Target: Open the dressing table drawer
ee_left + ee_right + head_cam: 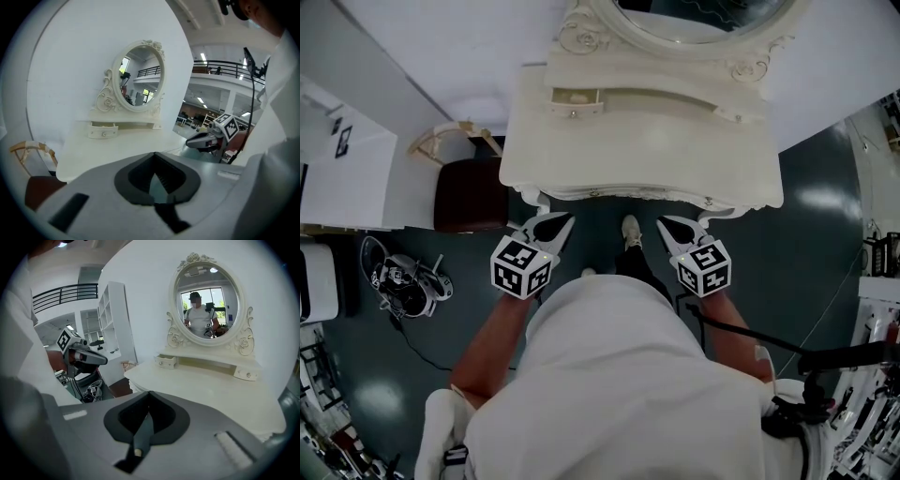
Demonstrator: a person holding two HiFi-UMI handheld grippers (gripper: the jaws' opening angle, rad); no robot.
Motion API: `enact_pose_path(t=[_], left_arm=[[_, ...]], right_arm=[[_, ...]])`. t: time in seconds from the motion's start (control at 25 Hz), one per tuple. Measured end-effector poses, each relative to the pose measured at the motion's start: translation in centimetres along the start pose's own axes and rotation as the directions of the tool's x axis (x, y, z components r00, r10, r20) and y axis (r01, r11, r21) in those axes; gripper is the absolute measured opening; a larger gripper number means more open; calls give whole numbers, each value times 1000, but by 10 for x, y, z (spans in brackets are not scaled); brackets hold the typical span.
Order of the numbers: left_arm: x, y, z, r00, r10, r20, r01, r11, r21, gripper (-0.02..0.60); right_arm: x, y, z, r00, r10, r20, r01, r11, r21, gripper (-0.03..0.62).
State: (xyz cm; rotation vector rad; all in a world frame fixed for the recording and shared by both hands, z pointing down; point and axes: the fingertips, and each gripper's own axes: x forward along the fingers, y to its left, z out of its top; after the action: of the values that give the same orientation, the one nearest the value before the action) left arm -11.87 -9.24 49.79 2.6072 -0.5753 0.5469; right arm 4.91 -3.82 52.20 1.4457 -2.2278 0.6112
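Observation:
The cream dressing table (pixel 642 164) stands ahead of me, its oval mirror (pixel 703 19) at the back. Its small left drawer (pixel 577 103) sticks out from under the mirror shelf; the small right drawer (pixel 741 112) sits flush. In the gripper views the pulled-out drawer (pixel 103 131) (pixel 166 361) shows a round knob. My left gripper (pixel 546 230) (pixel 154 157) hangs shut and empty just before the table's front edge. My right gripper (pixel 680 230) (pixel 149 394) is level with it, jaws together, holding nothing. Neither touches the table.
A dark brown stool (pixel 469 192) and a wooden-framed chair (pixel 455 141) stand left of the table, next to a white cabinet (pixel 347 169). A device with cables (pixel 408 286) lies on the dark floor at left. Equipment racks (pixel 877 258) line the right side.

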Motion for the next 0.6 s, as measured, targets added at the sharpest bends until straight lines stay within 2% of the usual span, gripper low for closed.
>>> enact_pose_path(t=[0.32, 0.6], left_arm=[[-23, -42, 7, 991, -132, 15, 131, 989, 61, 2], [-34, -47, 1, 987, -161, 14, 159, 984, 83, 2]], right_arm=[[4, 28, 3, 1000, 20, -3, -20, 1000, -23, 0], [9, 43, 10, 1000, 26, 3, -25, 998, -58, 0]])
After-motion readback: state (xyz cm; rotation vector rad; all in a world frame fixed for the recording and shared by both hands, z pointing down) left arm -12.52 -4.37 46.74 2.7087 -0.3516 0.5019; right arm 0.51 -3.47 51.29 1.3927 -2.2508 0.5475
